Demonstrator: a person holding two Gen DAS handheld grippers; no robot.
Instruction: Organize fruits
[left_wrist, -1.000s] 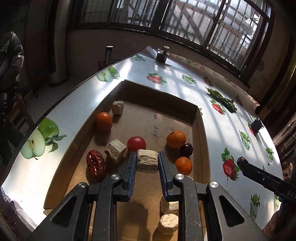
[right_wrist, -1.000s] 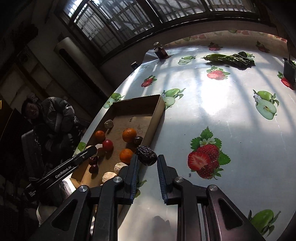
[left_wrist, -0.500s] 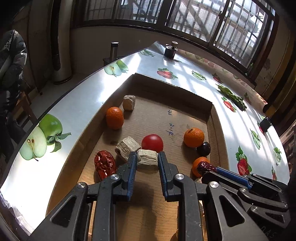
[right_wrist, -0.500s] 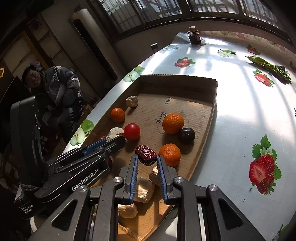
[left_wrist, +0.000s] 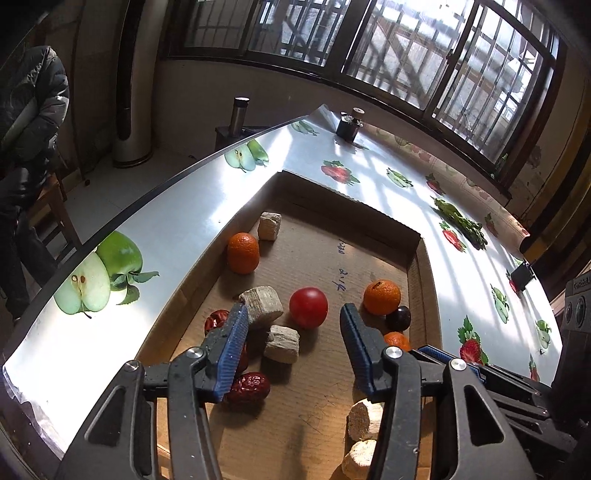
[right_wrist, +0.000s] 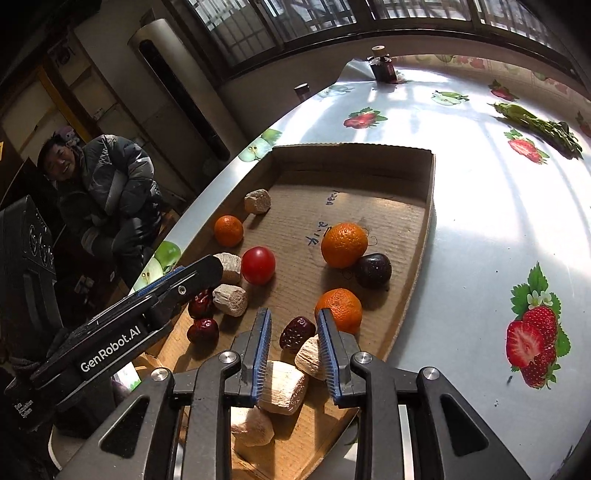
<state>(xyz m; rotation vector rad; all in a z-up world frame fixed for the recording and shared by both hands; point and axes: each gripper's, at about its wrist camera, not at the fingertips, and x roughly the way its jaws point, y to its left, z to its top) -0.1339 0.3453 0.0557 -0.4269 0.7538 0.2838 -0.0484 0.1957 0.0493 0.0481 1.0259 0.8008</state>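
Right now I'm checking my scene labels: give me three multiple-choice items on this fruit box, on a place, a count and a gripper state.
1. Where is the dark plum? A against the largest orange; B on the tablecloth; C atop the tomato.
2. How many oranges lie in the cardboard box? A two; B three; C five.
3. The left gripper is: A open; B shut on a tomato; C shut on a block.
Answers: A, the plum touches that orange; B, three show; A, its jaws stand wide apart.
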